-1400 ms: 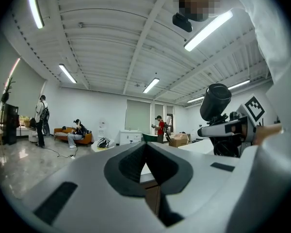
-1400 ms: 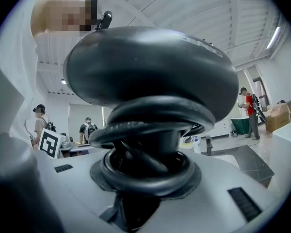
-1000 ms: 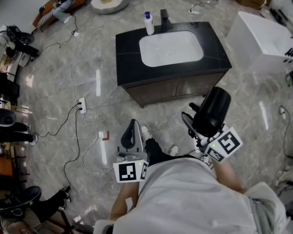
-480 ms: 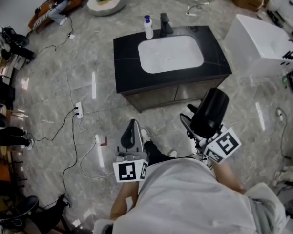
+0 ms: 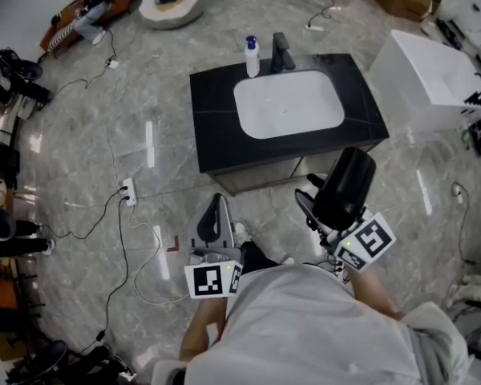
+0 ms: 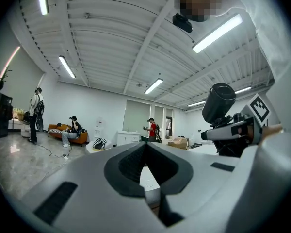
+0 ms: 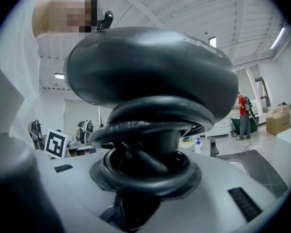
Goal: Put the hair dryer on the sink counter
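We hold the right gripper (image 5: 324,213) clamped on the hair dryer (image 5: 346,183), which stands upright out of its jaws. In the right gripper view the jaws press on the handle from both sides. A black cord (image 7: 153,125) lies coiled round the handle just above them, and the dryer's rounded black body (image 7: 150,67) fills the view over the jaws. The dryer is in the air, apart from the sink counter (image 5: 212,123), which lies ahead of this gripper and a little to its left.

Our left gripper (image 5: 217,202) is beside the right one, on its left, and points the same way. In the left gripper view its jaws meet at the tips (image 6: 145,143) with nothing between them. The dryer shows off to that gripper's right, above the other gripper's marker cube (image 6: 260,108).

Ahead of both grippers the black counter holds a white basin (image 5: 289,107). At the counter's far edge, beyond the basin from the jaws, stand a white bottle with a blue cap (image 5: 252,55) and, just to its right, a dark faucet (image 5: 281,51). Well to the right of the right gripper's line sits a white tub (image 5: 433,74). On the floor to the left of the left gripper lies a white power strip (image 5: 129,191) with cables running from it.
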### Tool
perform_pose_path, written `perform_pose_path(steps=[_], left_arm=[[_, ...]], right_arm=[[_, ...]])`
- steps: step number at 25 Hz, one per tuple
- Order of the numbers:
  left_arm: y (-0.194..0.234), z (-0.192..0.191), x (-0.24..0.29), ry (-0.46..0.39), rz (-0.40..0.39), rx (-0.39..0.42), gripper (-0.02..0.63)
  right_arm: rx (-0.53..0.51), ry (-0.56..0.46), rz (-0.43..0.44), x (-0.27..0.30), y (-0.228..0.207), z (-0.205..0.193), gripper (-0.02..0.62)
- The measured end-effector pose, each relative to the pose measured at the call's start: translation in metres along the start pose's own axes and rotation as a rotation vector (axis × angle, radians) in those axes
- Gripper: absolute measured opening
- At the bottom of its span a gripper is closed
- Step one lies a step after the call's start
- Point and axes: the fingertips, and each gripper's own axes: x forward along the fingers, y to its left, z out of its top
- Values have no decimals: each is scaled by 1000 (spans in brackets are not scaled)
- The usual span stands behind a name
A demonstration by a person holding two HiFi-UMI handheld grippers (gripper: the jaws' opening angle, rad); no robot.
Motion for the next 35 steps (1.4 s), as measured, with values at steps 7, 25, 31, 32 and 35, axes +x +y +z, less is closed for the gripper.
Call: perform_pose_path(steps=[7,25,31,32,35], left_arm=[[41,-1,28,8,-6,-11,2],[108,-1,82,3,-58,-53,2],[127,-6,95,8,-80,-67,2],[128,-5,97,6,-85,-69,2],[134,-2,102,3,-100,-71,2]], right_arm=[[-4,13,11,47,1,4,167],[-7,2,-51,123,-16,23,169],[-11,1,-80,140,-18,26,169],[-7,1,-87,141,-20,27,169],[2,-9,-105,148,-23,30,169]])
